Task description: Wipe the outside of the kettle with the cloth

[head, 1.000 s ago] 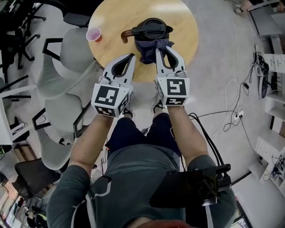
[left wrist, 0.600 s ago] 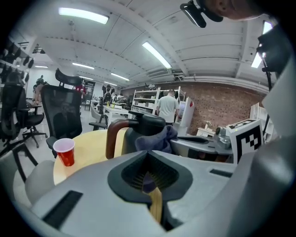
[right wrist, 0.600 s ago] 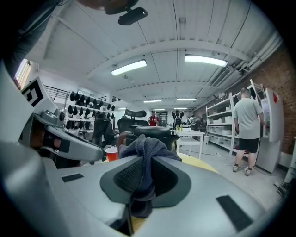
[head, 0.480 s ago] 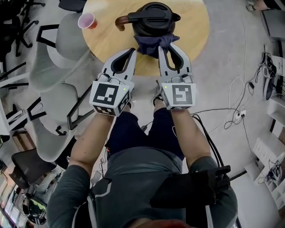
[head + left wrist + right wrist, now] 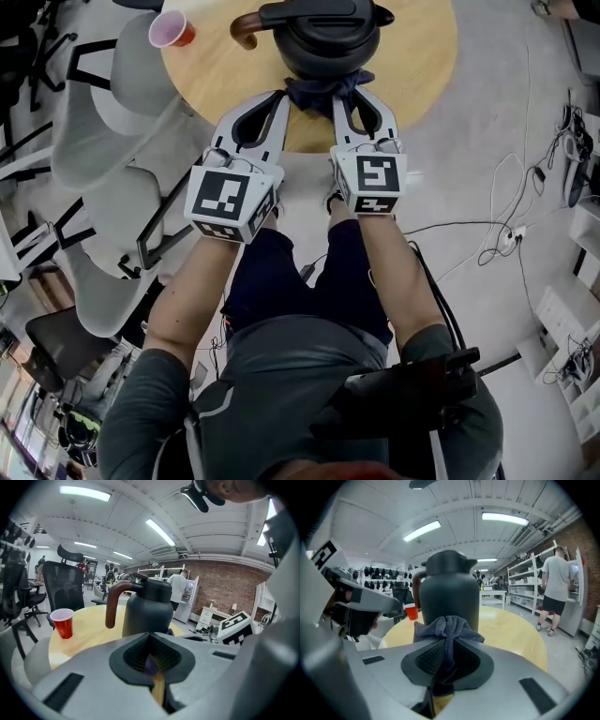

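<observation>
A black kettle [image 5: 328, 33] with a brown handle [image 5: 248, 26] stands on the round wooden table [image 5: 412, 66]. A dark blue cloth [image 5: 319, 91] is bunched against its near side. My right gripper [image 5: 345, 94] is shut on the cloth. In the right gripper view the cloth [image 5: 447, 627] bulges out of the right gripper [image 5: 447, 639] just in front of the kettle [image 5: 450, 592]. My left gripper [image 5: 279, 96] is shut beside the cloth's left edge. In the left gripper view the left gripper [image 5: 151, 637] points at the kettle [image 5: 147, 606]; a purple sliver shows in its slit.
A red cup [image 5: 169, 30] stands at the table's left edge, left of the kettle's handle. Grey chairs [image 5: 131, 103] crowd the left side. Cables [image 5: 506, 216] lie on the floor to the right. A person [image 5: 555, 590] stands by shelves far off.
The kettle and table have slid up in the head view. Both grippers have moved slightly forward and stay at the kettle's near side, with the cloth still held against it.
</observation>
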